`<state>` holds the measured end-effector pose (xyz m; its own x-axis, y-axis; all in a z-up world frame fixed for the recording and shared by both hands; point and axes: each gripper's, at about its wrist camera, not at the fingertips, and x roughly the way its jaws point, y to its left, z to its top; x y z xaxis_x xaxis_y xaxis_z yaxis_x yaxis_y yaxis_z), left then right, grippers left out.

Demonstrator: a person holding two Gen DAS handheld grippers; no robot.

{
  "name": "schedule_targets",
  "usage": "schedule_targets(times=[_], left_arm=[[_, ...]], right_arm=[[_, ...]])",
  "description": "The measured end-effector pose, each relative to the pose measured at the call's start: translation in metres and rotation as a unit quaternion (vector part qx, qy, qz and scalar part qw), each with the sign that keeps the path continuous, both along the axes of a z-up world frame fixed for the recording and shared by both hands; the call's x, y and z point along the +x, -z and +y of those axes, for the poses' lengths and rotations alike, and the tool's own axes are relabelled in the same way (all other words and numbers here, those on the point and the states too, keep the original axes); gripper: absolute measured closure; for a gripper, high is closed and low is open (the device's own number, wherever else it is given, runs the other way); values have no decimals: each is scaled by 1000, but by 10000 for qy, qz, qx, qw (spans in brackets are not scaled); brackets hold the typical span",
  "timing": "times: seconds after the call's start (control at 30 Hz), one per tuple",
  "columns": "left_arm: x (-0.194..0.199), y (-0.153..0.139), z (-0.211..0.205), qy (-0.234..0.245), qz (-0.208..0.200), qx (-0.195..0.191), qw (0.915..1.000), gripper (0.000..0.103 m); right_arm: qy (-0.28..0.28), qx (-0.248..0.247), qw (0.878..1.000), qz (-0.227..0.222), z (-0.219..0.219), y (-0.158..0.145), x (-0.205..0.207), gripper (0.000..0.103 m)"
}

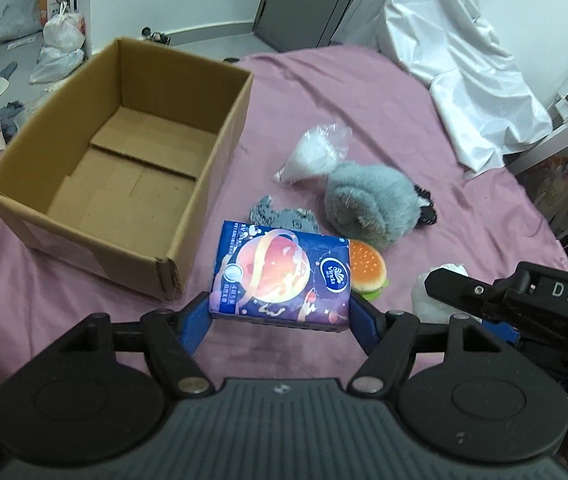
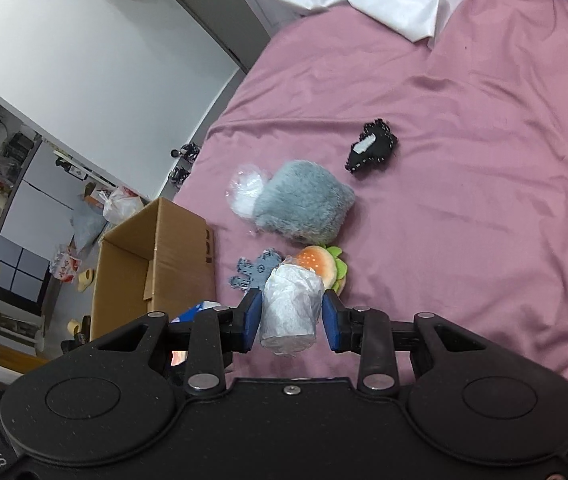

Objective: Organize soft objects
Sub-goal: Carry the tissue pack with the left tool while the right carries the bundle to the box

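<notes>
Left tool (image 1: 280, 314) pinches a glossy blue tissue pack (image 1: 282, 276), rectangular and soft-sided, held above the pink bedsheet (image 1: 363, 92) just beside the cardboard box (image 1: 204, 184). The box is open-topped, with only its bare floor flaps showing. Right tool (image 2: 291, 322) squeezes a white plastic-wrapped roll (image 2: 291, 306), cylindrical and crinkly. On the bed: a fluffy grey plush (image 2: 303, 204), a squishy burger toy (image 2: 321, 262), a clear bag of white stuffing (image 1: 315, 152), a flat grey felt piece (image 2: 256, 270) and a small black fabric item (image 2: 371, 148).

The left hand-held gripper (image 1: 280, 312) is clamping a tissue pack (image 1: 282, 276); the right hand-held gripper (image 2: 291, 320) is squeezing a wrapped paper roll (image 2: 289, 308).
</notes>
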<state>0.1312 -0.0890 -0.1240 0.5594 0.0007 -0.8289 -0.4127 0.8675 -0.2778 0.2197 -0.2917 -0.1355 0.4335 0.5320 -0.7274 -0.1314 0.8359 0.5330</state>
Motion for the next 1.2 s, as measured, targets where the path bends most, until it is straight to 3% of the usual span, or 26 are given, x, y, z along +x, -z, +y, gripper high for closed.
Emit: schedule_targets(times=[0.67,1.2], left_arm=[[-23,-47,49,99,-492,-87,9987,32],[-24,-58,113,-30,-632,-126,9979,32]], right_arm=[[-27,-98,9984,-554,48,-45,-26,70],[-66,-89,9962,-865,104,-58,-31,70]])
